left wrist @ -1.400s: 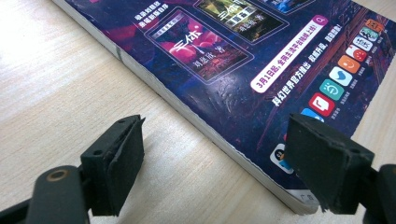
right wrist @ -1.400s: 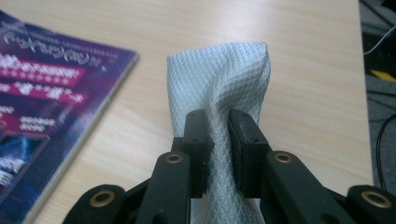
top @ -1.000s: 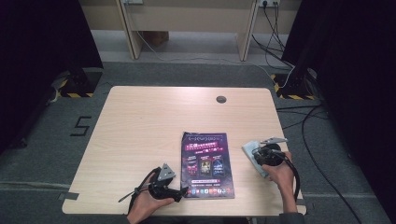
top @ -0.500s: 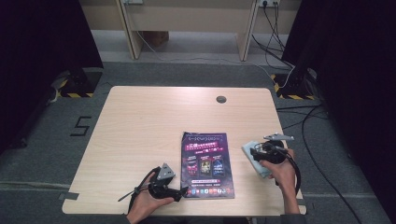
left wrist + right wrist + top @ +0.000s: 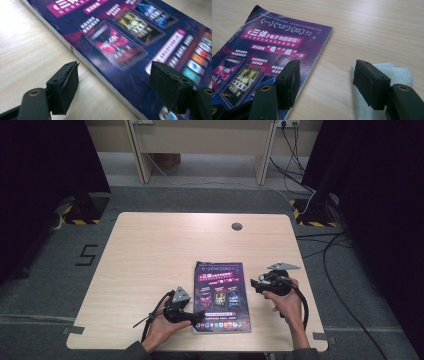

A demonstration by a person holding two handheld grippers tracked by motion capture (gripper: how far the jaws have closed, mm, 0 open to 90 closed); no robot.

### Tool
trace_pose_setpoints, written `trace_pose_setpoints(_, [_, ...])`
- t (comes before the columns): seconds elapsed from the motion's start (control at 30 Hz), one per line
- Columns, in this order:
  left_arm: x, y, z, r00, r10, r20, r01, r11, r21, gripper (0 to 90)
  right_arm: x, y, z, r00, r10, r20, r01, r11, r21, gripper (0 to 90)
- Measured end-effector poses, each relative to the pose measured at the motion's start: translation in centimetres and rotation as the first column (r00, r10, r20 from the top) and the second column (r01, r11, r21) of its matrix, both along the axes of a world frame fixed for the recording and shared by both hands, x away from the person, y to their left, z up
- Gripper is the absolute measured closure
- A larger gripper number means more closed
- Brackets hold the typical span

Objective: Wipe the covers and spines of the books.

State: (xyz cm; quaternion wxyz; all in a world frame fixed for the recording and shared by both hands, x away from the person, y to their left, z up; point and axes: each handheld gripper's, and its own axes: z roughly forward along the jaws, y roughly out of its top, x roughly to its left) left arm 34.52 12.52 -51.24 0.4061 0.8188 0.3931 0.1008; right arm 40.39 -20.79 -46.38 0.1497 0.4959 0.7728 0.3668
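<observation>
Right gripper (image 5: 325,83) jaws just opened off the soft white cloth (image 5: 384,75), now empty; left gripper (image 5: 113,87) open, straddling the thin purple paperback booklet's (image 5: 221,292) edge near the bench's near edge. Light, floppy, slick cover: pinch the spine.

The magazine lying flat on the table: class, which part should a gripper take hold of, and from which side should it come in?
Probably its long left edge. The magazine lies flat on the table, so only an edge offers a grip. The left gripper, jaws open, already straddles that edge from the side; one jaw would have to slide beneath the thin stack, the other on the cover.
</observation>
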Motion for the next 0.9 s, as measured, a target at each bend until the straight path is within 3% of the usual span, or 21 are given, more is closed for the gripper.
trace_pose_setpoints(0.03, [0.3, -0.2, -0.1, 1.0000, 0.003, 0.006, -0.003, 0.9998, 0.018, 22.8, 0.1, 0.5, -0.2, 0.9999, 0.009, -0.009, -0.009, 1.000, -0.007, 35.5])
trace_pose_setpoints(0.27, [0.3, -0.3, -0.3, 1.0000, 0.004, 0.005, -0.005, 0.9999, 0.016, 22.2, 0.2, 1.5, -1.1, 0.9993, 0.014, -0.035, -0.015, 1.000, -0.016, 34.2])
trace_pose_setpoints(0.47, [0.0, -0.3, -0.2, 1.0000, -0.006, 0.004, 0.005, 0.9998, 0.019, 28.3, 0.1, 1.9, -1.4, 0.9987, 0.016, -0.048, -0.017, 1.000, -0.018, 34.2])
trace_pose_setpoints(0.9, [-2.1, 0.7, 0.0, 0.9992, -0.036, -0.016, 0.036, 0.9989, 0.030, 29.9, -0.4, 2.6, -1.7, 0.9972, 0.044, -0.061, -0.046, 0.999, -0.018, 33.1])
